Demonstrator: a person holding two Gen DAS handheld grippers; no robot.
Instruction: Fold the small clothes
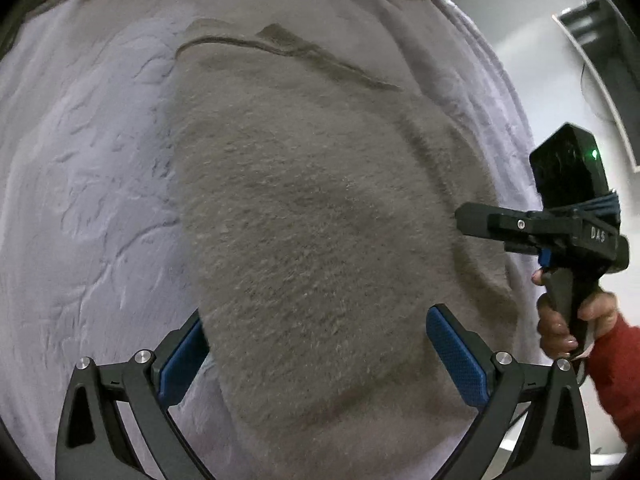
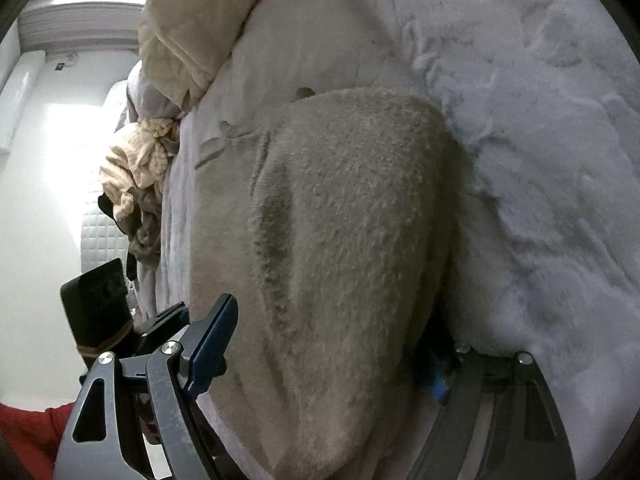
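A fuzzy grey garment [image 1: 320, 220] lies flat on the pale bed cover [image 1: 80, 168]. The left tool [image 1: 316, 360] hangs over its near end, jaws spread wide. The right tool [image 2: 328, 360] is spread too, straddling the garment's edge. A clothes heap [image 2: 140, 168] sits further off.

The letters "DAS" are printed in white on the black body of the right gripper [image 1: 476, 226] (seen from the left wrist); no other text can be read.

Fuzzy taupe garment [image 1: 312, 220] — flat, folded
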